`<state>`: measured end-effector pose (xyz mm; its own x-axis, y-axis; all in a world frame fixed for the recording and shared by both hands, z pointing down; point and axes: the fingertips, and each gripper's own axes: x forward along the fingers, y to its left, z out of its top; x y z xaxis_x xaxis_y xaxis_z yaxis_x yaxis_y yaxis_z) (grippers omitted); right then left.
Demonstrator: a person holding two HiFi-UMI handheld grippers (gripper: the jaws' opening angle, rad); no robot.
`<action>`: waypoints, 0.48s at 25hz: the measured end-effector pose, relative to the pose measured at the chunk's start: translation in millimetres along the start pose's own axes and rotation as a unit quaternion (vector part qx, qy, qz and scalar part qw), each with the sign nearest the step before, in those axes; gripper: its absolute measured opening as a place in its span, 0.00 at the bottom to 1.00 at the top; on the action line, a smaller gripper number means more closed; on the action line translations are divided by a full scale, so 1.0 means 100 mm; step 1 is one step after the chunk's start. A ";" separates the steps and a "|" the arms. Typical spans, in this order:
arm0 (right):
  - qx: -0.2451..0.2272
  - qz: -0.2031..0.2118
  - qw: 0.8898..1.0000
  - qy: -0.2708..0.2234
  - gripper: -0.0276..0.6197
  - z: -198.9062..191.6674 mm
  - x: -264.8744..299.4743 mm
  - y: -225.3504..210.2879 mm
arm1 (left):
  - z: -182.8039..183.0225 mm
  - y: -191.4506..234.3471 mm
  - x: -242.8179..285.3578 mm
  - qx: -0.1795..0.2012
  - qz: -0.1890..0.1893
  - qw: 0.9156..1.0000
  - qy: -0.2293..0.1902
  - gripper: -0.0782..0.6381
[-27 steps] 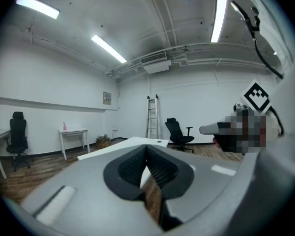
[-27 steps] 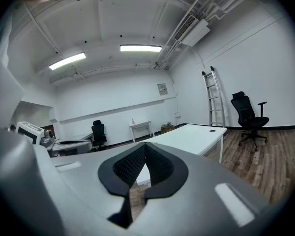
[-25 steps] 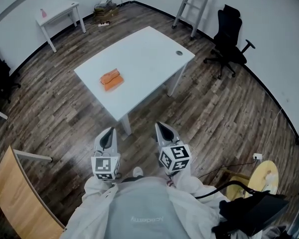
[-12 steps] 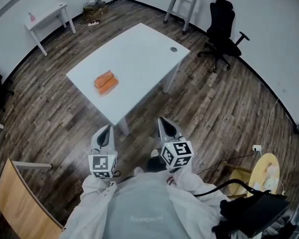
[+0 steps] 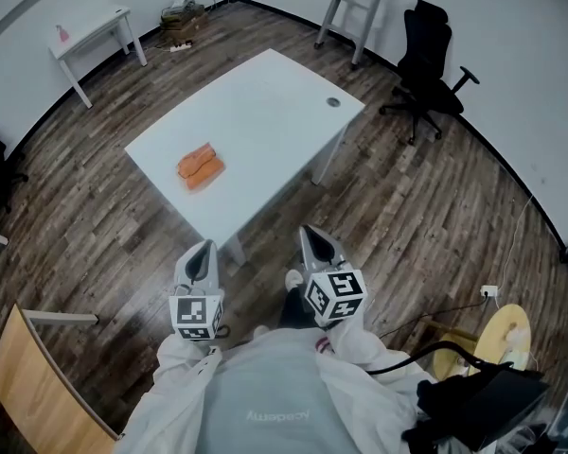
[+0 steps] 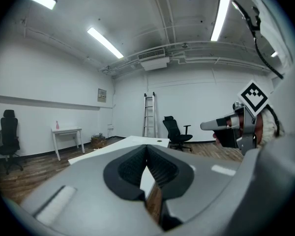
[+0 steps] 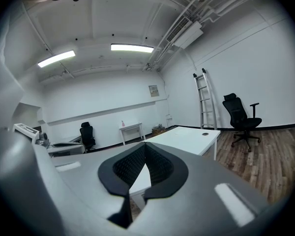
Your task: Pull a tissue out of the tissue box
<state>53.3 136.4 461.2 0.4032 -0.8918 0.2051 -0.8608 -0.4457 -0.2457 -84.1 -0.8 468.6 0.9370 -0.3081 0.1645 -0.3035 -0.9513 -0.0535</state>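
Left gripper (image 5: 203,251) is held just off the near edge of the white table (image 5: 275,93), jaws pressed together with nothing between them. Orange tissue box (image 5: 200,165) lies on the table's left part, well apart from both grippers. Right gripper (image 5: 310,235) is also off the table's near edge, jaws closed tight, empty. Black office chair (image 5: 434,60) stands past the table's right end.

Left gripper (image 6: 147,150) and right gripper (image 7: 145,150): grey shells of smooth, matt plastic. Black pads (image 6: 162,168) with ribbed, rubbery texture.

Ahead of both claws: table (image 5: 265,102), white, smooth, faint sheen. On it, tissue box (image 5: 200,165), orange, finish unclear at this range.

Beneath claws: floor (image 5: 417,216), dark wood planks, visible grain.

Behind claws: sleeves (image 5: 360,353), white cloth.
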 end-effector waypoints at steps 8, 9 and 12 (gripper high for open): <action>0.000 0.023 1.000 0.012 0.05 0.11 0.35 -0.19 | 0.06 0.11 0.34 -0.006 0.026 1.000 0.005 0.11; 0.000 0.025 1.000 0.014 0.05 0.13 0.40 -0.23 | 0.07 0.11 0.40 -0.005 0.027 1.000 0.007 0.11; 0.004 0.032 0.999 0.016 0.05 0.18 0.58 -0.31 | 0.08 0.15 0.54 -0.002 0.032 0.999 0.015 0.11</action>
<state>109.3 97.5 463.3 0.3364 -0.9160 0.2186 -0.8825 -0.3876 -0.2663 -36.9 -31.2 468.5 0.9105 -0.3675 0.1898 -0.3626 -0.9299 -0.0609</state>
